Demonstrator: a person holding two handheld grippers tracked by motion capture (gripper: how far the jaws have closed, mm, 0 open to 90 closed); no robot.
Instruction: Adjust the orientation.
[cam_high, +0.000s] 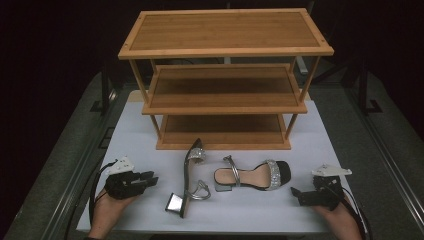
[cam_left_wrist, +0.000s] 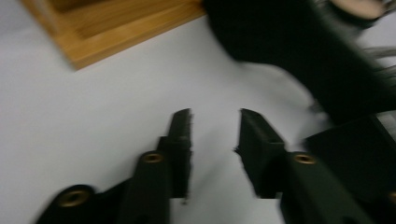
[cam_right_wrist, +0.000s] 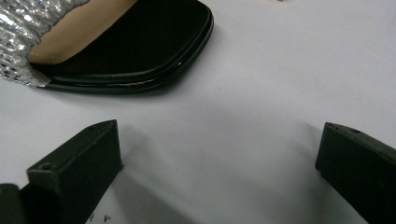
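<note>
Two black sandals with silver glitter straps lie on the white table (cam_high: 150, 215). One sandal (cam_high: 186, 180) rests on its side, its block heel toward me. The other sandal (cam_high: 252, 175) stands upright with its toe pointing right. My left gripper (cam_high: 151, 178) sits left of the tipped sandal, open and empty. In the left gripper view the jaws (cam_left_wrist: 215, 126) are apart over bare table, with the sandal's dark sole (cam_left_wrist: 303, 46) blurred ahead at the right. My right gripper (cam_high: 296, 196) is just right of the upright sandal. Its jaws (cam_right_wrist: 219, 140) stand wide open, a little short of the sandal's black toe (cam_right_wrist: 130, 46).
A three-tier bamboo shoe rack (cam_high: 225, 50) stands at the back of the table, all its shelves bare. Its bottom corner (cam_left_wrist: 116, 28) appears in the left gripper view. Dark floor and metal rails flank the table.
</note>
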